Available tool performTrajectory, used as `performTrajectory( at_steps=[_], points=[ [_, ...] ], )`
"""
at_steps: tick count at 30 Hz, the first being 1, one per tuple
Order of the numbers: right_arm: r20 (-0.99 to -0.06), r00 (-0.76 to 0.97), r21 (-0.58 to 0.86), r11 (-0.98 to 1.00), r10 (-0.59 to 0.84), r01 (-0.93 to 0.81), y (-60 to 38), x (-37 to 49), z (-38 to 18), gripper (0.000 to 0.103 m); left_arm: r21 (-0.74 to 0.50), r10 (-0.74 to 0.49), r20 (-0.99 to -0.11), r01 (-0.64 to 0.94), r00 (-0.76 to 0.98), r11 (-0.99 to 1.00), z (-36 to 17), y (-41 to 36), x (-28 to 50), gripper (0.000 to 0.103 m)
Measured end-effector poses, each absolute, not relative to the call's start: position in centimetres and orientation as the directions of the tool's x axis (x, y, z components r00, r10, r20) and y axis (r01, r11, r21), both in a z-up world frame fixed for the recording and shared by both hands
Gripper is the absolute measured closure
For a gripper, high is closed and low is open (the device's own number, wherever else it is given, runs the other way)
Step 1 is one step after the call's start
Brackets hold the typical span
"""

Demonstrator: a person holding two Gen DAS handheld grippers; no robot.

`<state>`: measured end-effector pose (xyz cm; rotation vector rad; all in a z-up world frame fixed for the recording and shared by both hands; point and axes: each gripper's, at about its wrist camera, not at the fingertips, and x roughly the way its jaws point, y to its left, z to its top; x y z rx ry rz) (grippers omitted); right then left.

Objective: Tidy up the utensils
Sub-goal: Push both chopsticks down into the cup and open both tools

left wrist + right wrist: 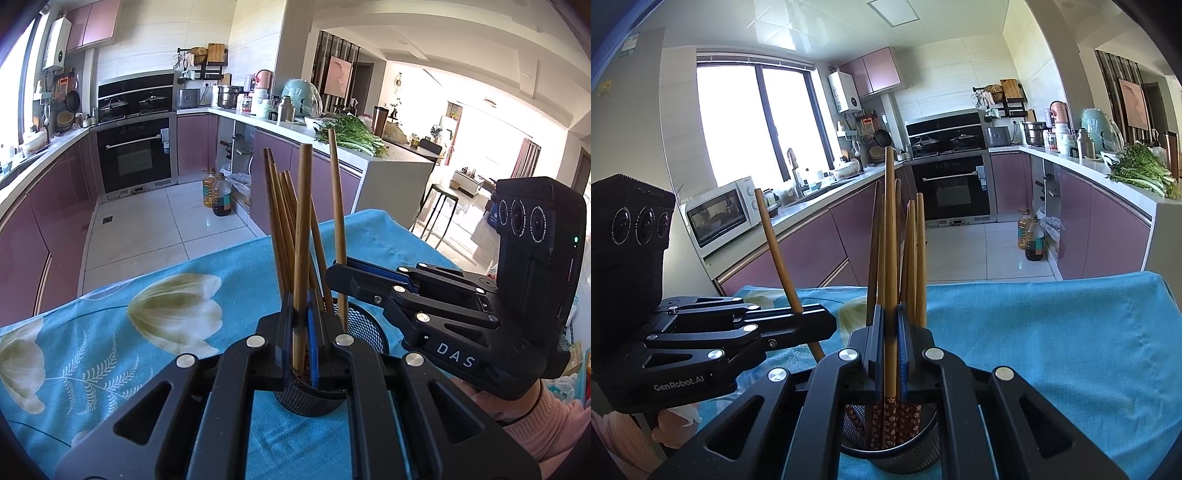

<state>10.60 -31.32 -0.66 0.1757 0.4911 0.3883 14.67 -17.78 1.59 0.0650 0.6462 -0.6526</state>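
While both pairs of jaws are sitting closed, each one is pinching a single wooden chopstick between its blue pads. The left gripper is clamping one chopstick low on its shaft, its top rising well above the fingers. The right gripper is squeezing another chopstick that is standing almost upright, its red patterned end reaching down into the black mesh holder.

A table is lying under a turquoise cloth printed with pale flowers, and the holder is resting on it. Beyond it a kitchen is opening out, with mauve cabinets, a built-in oven, a white microwave by the window and leafy greens on the counter. Two oil bottles are standing on the tiled floor.

More chopsticks are leaning together inside the holder, tips up and patterned ends down. A pink sleeve is showing behind the right gripper.
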Motion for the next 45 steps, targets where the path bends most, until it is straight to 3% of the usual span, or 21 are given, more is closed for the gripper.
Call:
performTrajectory(
  at_steps=[45],
  points=[
    [-0.457,0.791,0.276,0.910,0.407,-0.310,-31.8,11.9,-1.3,0.095,-0.176,-0.525,-0.613,0.546,0.590,0.819,-0.4,-18.8,17.2,0.095]
  ],
)
